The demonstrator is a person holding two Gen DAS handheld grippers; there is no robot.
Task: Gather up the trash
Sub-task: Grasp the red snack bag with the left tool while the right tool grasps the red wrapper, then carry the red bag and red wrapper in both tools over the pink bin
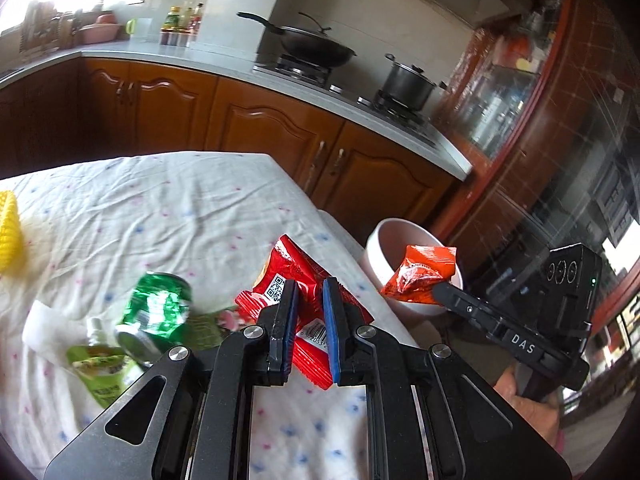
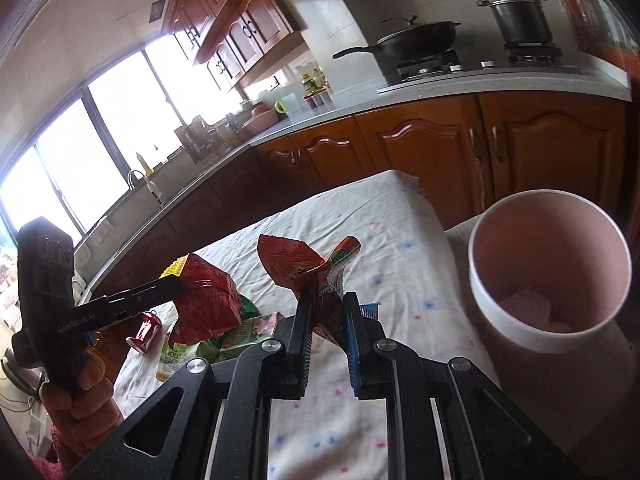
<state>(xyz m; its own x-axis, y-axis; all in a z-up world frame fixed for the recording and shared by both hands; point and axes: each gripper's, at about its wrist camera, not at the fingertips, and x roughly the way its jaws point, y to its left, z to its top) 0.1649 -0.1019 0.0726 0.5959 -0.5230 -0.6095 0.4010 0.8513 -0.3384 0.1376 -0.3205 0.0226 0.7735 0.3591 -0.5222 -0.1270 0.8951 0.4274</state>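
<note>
My left gripper is shut on a red snack wrapper with a QR code and barcode, held above the cloth-covered table. To its right, my right gripper pinches a crumpled orange-red wrapper just over the rim of the pink bin. In the right wrist view the right gripper is shut on that orange and green wrapper. The bin stands to its right beside the table, with white paper inside. The left gripper holds the red wrapper at the left.
On the cloth lie a crushed green can, a green pouch, a white tissue and a yellow object. A small red item and green packs lie near them. Wooden kitchen cabinets stand behind.
</note>
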